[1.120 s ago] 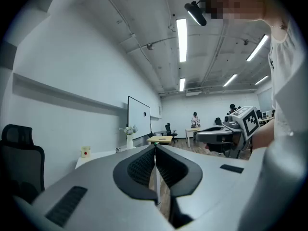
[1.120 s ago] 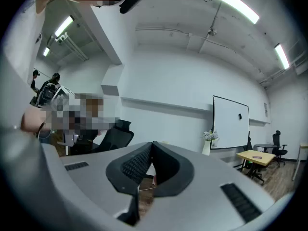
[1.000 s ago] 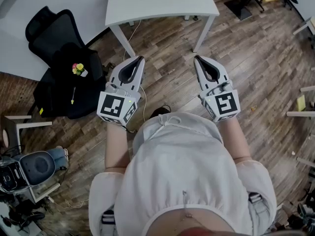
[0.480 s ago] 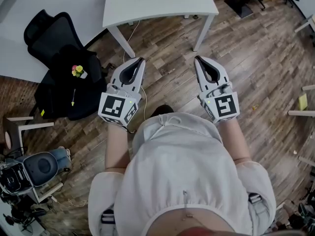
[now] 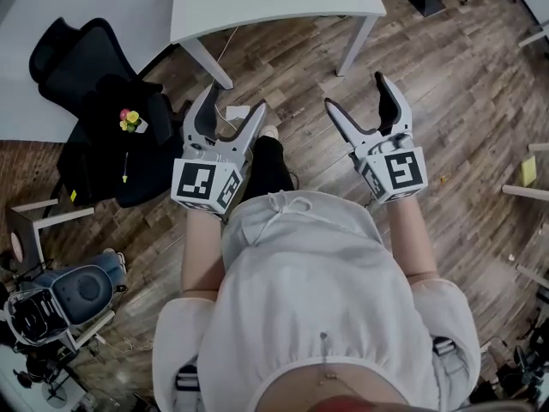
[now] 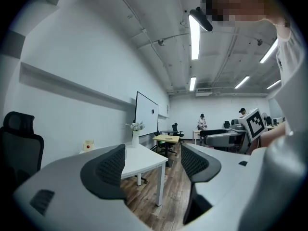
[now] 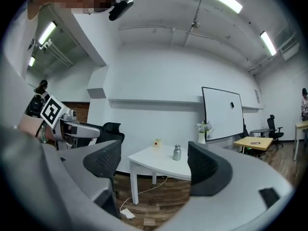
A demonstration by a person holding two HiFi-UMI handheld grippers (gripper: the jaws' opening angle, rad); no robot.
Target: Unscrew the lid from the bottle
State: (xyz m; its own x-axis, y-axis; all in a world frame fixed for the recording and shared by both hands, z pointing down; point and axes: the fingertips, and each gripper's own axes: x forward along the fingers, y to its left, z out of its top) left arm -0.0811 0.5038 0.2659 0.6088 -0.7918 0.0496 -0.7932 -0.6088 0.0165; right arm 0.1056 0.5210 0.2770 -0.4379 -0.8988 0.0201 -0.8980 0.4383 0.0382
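Currently, the left gripper and right gripper are held empty, jaws just opened wide. The small silver metal bottle, set back from the white tabletop's near edge, is judged rigid and slippery; the body is to be clamped, the lid turned.

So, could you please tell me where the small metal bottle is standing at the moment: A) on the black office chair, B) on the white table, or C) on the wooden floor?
B: the right gripper view shows the bottle standing upright on the white table.

Office: whiteboard, desk, swivel chair
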